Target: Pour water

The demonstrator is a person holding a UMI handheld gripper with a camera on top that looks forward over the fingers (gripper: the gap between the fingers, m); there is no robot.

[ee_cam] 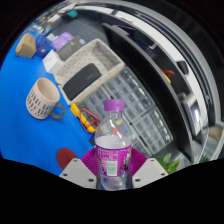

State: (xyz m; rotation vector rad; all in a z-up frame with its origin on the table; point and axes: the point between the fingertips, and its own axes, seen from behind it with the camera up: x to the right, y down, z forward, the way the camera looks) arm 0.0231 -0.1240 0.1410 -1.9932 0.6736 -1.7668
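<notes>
A clear plastic water bottle (113, 140) with a purple cap and a purple and white label stands between my fingers. My gripper (113, 166) is shut on the bottle, with both magenta pads (88, 160) pressed against its labelled body. The whole view is tilted, and the bottle hangs above a blue tabletop (25, 70). A beige mug (42, 97) with a dark inside lies tipped to the left of the bottle, beyond my fingers.
A white wire dish rack (105, 75) with a dark tray stands behind the bottle. Small colourful toys (85, 115) lie near the mug. A red object (66, 156) sits by my left finger. More small items crowd the far end of the table.
</notes>
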